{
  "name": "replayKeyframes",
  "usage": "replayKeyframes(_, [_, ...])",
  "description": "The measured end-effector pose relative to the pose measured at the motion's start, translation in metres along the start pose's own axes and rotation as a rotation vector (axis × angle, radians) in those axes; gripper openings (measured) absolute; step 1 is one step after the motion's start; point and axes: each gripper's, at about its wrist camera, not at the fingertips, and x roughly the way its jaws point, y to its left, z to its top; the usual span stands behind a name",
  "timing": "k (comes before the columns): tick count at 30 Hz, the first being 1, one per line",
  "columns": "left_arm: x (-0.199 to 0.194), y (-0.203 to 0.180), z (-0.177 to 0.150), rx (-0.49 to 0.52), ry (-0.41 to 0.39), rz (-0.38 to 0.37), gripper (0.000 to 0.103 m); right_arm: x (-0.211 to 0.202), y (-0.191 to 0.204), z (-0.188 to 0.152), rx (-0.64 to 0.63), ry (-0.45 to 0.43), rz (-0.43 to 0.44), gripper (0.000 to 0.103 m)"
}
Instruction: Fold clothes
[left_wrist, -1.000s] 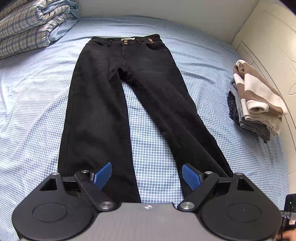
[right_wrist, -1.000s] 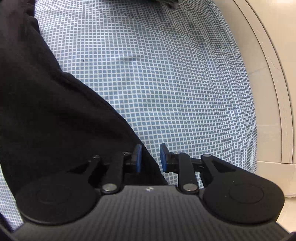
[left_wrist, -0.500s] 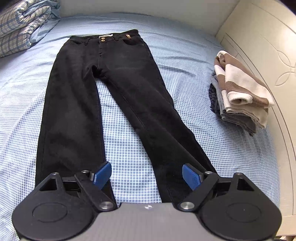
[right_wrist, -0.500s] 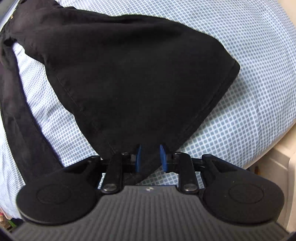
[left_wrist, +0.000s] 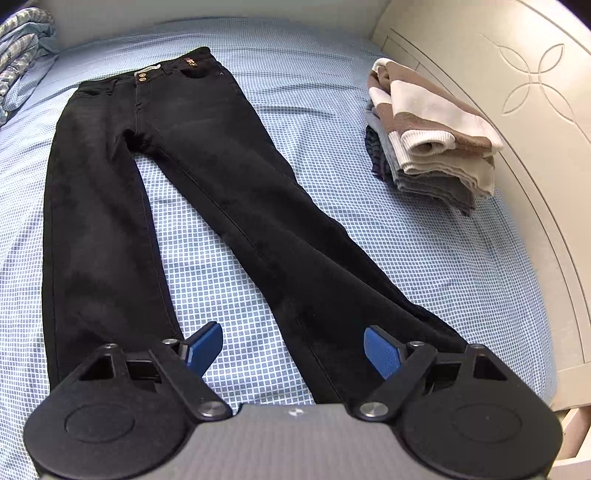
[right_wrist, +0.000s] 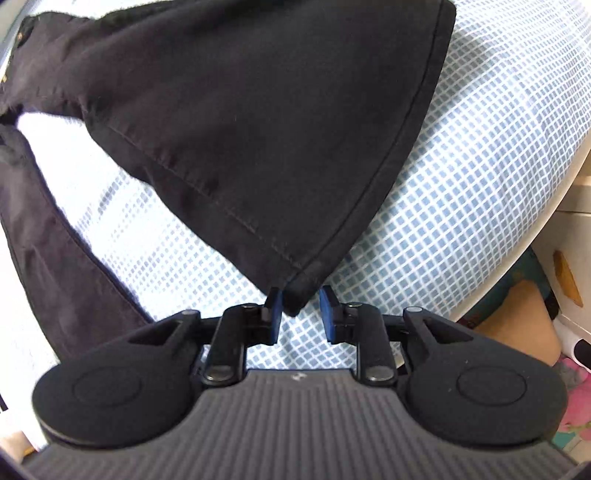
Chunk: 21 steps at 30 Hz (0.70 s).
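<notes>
Black jeans (left_wrist: 177, 177) lie flat on the blue checked bed, waistband at the far end, legs spread toward me. My left gripper (left_wrist: 291, 350) is open and empty, hovering above the sheet between the two leg hems. In the right wrist view, my right gripper (right_wrist: 298, 314) has its blue pads closed to a narrow gap around the hem corner of the right jeans leg (right_wrist: 258, 129), which is lifted off the sheet and hangs from the pads. The other leg (right_wrist: 48, 258) lies at the left.
A stack of folded clothes (left_wrist: 432, 129) with a brown and white striped top sits at the right of the bed. A plaid quilt (left_wrist: 22, 74) lies at the far left. A cream bed board (left_wrist: 517, 92) runs along the right side. The mattress edge (right_wrist: 546, 206) is close on the right.
My right gripper took hold of the right leg's hem corner and lifted it off the sheet. The left gripper's view shifted leftward over the jeans, staying open.
</notes>
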Motion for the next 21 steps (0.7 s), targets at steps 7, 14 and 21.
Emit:
replayKeyframes(7, [-0.01,0.007,-0.013,0.098,-0.003,-0.03,0.086,0.01,0.013,-0.013,0.056,-0.109,-0.008,0.028])
replayKeyframes(14, [-0.026,0.038,-0.028,0.125,-0.001,-0.026,0.086,0.001,0.022,-0.025,0.006,-0.259,0.07,0.028])
replayKeyframes(21, [-0.037,0.066,-0.043,0.095,0.014,-0.019,0.086,0.001,0.02,-0.035,-0.004,-0.228,0.078,0.009])
